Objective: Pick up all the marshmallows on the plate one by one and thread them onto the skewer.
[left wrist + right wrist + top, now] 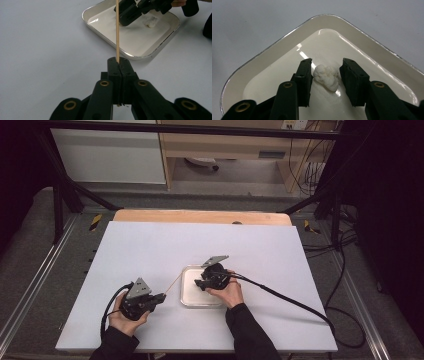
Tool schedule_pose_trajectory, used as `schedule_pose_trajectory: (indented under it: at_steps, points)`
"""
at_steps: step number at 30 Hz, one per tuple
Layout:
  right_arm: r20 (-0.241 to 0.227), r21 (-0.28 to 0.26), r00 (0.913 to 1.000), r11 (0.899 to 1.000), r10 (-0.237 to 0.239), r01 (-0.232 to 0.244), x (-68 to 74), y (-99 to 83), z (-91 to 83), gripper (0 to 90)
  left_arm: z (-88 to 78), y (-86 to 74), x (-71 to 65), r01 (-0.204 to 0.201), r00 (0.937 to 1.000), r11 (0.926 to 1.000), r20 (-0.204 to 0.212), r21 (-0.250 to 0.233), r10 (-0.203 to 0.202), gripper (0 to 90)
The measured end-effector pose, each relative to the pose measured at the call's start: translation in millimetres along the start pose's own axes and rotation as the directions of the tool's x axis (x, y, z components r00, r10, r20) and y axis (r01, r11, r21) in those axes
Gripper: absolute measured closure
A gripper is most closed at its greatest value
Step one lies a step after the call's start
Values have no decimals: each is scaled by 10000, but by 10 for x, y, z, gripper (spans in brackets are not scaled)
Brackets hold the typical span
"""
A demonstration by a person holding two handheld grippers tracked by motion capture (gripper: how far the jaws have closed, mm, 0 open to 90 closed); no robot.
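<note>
Left of the white tray (187, 296), left tool (117, 62) clenched on a thin wooden skewer (117, 30): stiff, light, snappable. In the tray, right tool (325, 75) straddling a small white lump (326, 76), pads not yet pressing; looks soft, light, crushable, best pinched gently across the middle.

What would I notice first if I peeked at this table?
Probably the shiny white tray in the middle of the table, with a small white lump lying in it. The right hand-held gripper reaches into the tray, one jaw on each side of the lump, not pressing it yet. To the left, the left hand-held gripper pinches a thin wooden stick pointing toward the tray.
</note>
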State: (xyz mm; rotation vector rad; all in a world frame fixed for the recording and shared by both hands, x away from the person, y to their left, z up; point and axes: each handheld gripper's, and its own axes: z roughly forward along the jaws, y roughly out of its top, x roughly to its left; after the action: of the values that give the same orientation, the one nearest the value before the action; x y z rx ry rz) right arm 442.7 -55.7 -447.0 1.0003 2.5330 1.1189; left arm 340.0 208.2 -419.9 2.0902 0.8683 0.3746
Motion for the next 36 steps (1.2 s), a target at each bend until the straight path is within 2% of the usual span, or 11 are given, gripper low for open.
schedule_pose_trajectory:
  at_steps: [12,15,20,25,28,29,31,33,36]
  points:
    - [-99,-148,9997,9996,220,-222,-7,-18,-25,706,10,-6,-16,-9,10000,10000,-26,-78,9,888]
    - [-332,-516,9988,9980,358,-375,-25,-4,-113,714,6,-9,-23,30,10000,9998,-55,-176,-31,888]
    - [-579,-1062,9973,9930,459,-519,-50,11,-370,723,-1,-3,-48,57,10000,9992,-60,-389,-59,888]
    - [-1039,-1790,9930,9810,562,-743,-64,-9,-647,727,16,0,-94,118,9999,9981,1,-597,-118,887]
    - [-1279,-2280,9895,9690,676,-956,-81,-22,-800,729,29,4,-134,84,10000,9975,31,-698,-82,888]
    - [-1279,-2280,9895,9690,676,-956,-81,-22,-800,729,34,7,-148,51,10000,9973,40,-733,-48,888]
    - [-1455,-2658,9864,9573,769,-1138,-98,-26,-933,729,54,17,-190,40,9999,9965,97,-834,-32,887]
    - [-1725,-2937,9810,9459,892,-1377,-107,-20,-1008,730,72,24,-217,7,9999,9961,126,-884,4,887]
    - [-1893,-3287,9781,9331,863,-1459,-118,4,-1093,729,94,31,-243,-45,9998,9961,177,-876,60,887]
